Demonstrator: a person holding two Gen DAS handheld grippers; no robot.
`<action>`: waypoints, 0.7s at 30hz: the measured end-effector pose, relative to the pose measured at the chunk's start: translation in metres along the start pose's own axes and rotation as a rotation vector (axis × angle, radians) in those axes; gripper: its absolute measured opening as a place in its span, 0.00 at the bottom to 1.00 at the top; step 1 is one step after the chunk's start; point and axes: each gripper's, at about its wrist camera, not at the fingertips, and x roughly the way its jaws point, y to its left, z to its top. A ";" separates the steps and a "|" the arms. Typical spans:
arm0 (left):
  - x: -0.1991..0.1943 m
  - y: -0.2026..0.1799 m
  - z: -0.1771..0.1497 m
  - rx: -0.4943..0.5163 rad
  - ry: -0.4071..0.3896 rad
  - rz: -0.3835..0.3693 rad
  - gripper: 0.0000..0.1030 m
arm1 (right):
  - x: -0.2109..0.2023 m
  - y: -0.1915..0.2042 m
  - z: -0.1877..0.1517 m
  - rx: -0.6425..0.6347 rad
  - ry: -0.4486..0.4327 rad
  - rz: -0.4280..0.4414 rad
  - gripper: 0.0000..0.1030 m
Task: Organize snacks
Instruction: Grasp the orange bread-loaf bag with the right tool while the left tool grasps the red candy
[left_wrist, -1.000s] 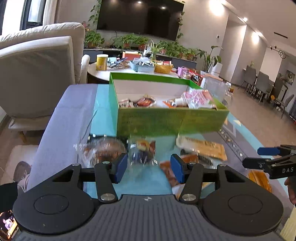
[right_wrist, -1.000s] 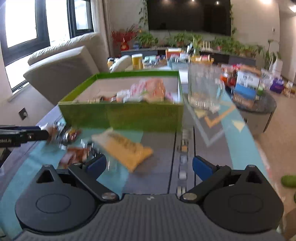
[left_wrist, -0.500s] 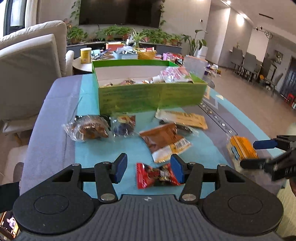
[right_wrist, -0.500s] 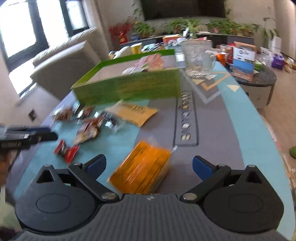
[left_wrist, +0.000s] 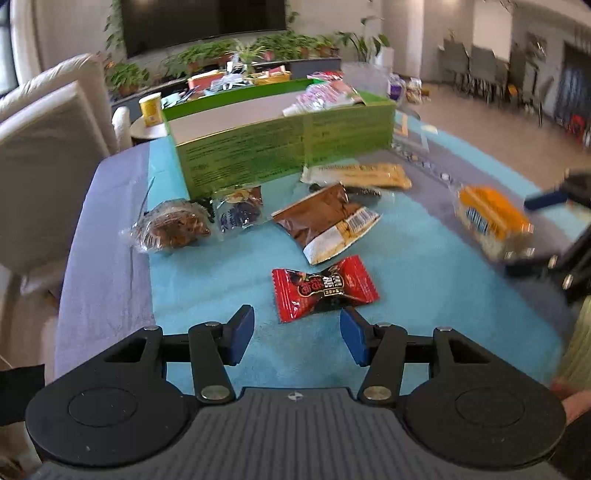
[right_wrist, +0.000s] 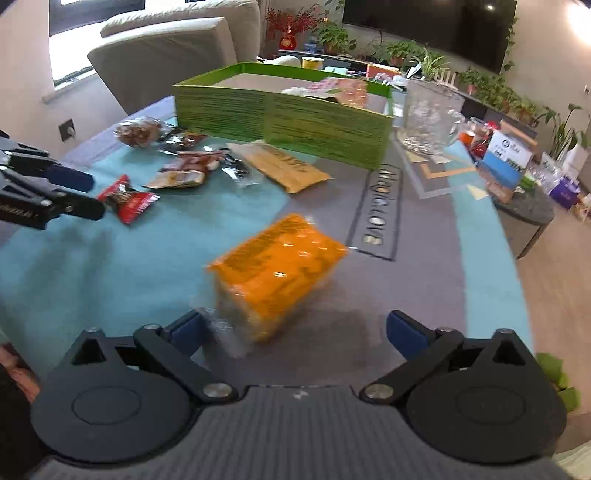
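Note:
A green open box with some snacks inside stands at the far side of the teal and grey table mat. Loose snacks lie in front of it: a muffin pack, a brown packet and a long tan pack. A red candy wrapper lies flat just ahead of my left gripper, which is open and touches nothing. An orange cracker pack lies with its near end between the fingers of my right gripper, open, its pads apart from the pack.
A glass pitcher stands right of the box. A beige sofa lines the left side. A round side table with boxes is at the right. My left gripper shows at the left edge near the red candy.
Both grippers have drawn back from the green box and sunk toward the mat, rolling as they went. The red candy has come before the left jaws, the orange pack between the right ones.

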 end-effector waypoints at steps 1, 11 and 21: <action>0.001 -0.002 0.001 0.020 -0.013 0.008 0.48 | 0.000 -0.002 0.000 -0.007 -0.007 -0.002 0.79; 0.022 -0.024 0.022 0.225 -0.044 0.062 0.48 | 0.020 -0.004 0.016 -0.086 -0.073 0.019 0.79; 0.034 -0.014 0.032 0.123 -0.033 0.030 0.48 | 0.041 -0.012 0.034 -0.065 -0.101 0.081 0.79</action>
